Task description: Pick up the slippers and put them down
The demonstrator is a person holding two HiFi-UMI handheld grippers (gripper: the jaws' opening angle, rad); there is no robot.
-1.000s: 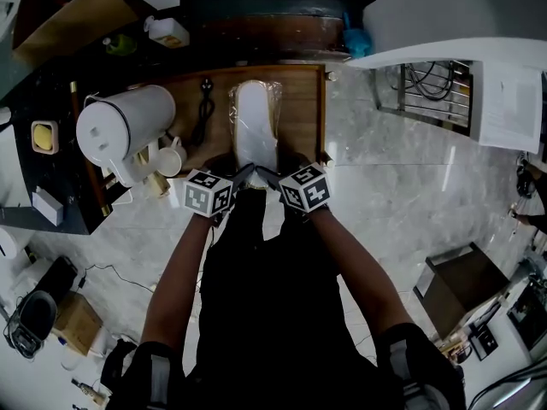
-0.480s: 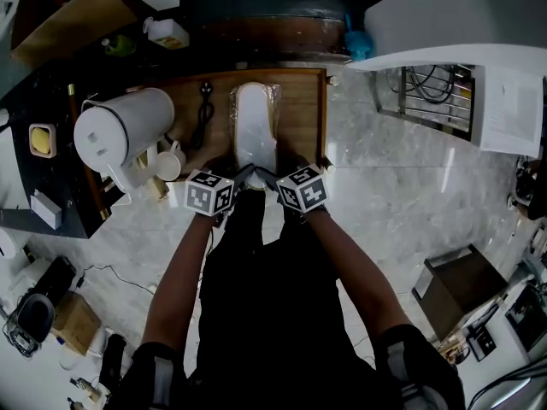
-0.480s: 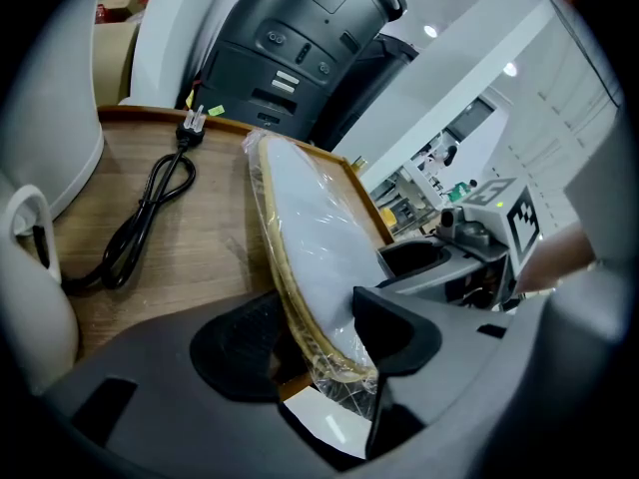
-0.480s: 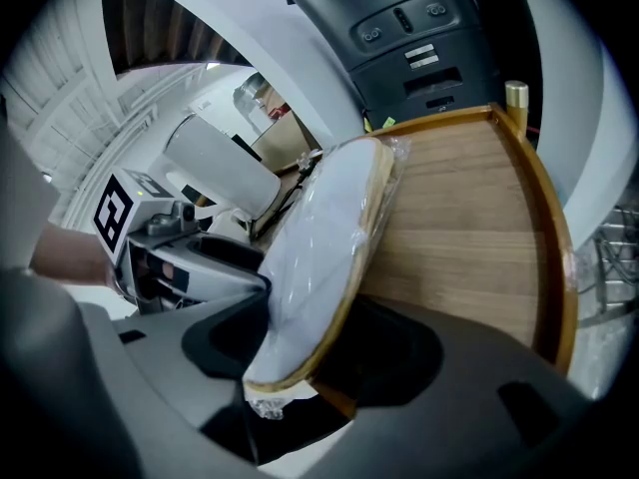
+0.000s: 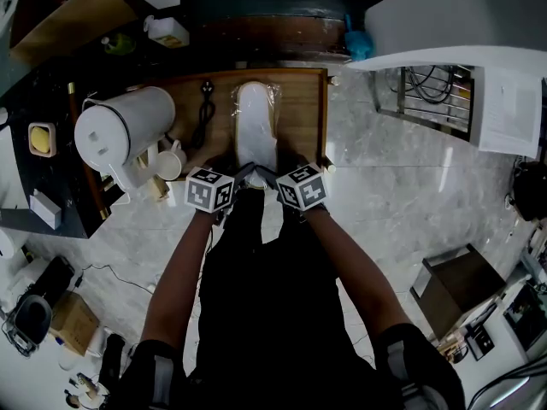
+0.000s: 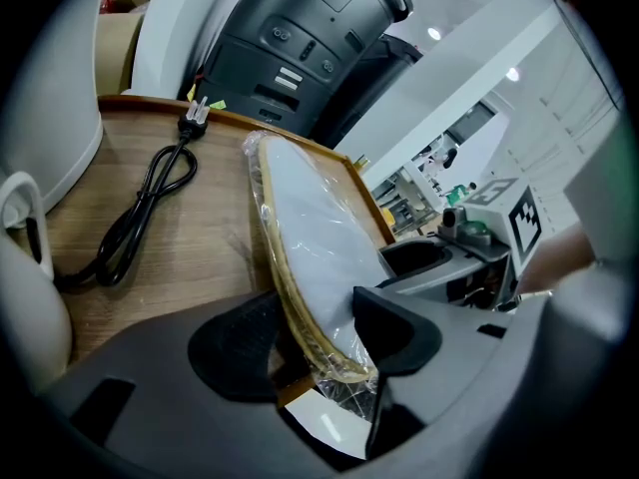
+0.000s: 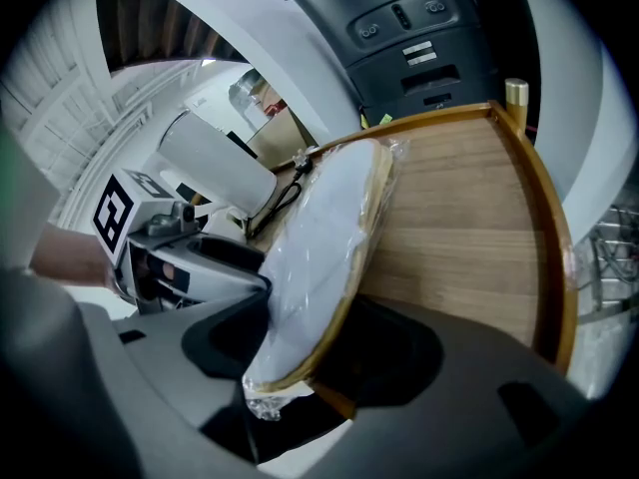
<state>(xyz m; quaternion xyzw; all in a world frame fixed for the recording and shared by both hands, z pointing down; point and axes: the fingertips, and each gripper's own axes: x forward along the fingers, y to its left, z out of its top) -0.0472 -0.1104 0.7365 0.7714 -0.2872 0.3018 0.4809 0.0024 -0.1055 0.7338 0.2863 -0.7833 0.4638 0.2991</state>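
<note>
Both left fingers (image 6: 399, 332) and right fingers (image 7: 225, 337) pinch the slippers (image 5: 255, 131) at the near end. Bare surface (image 7: 469, 218) lies right of them up to its rim (image 7: 544, 198), and a cable (image 6: 130, 228) lies left.

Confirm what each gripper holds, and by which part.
Both clamp the wrapped slippers at the near end: left gripper at its left corner, right gripper at its right.

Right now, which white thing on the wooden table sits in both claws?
The plastic-wrapped slippers, gripped at the near end by the left claw and right claw; the white jug and mug stand untouched.
</note>
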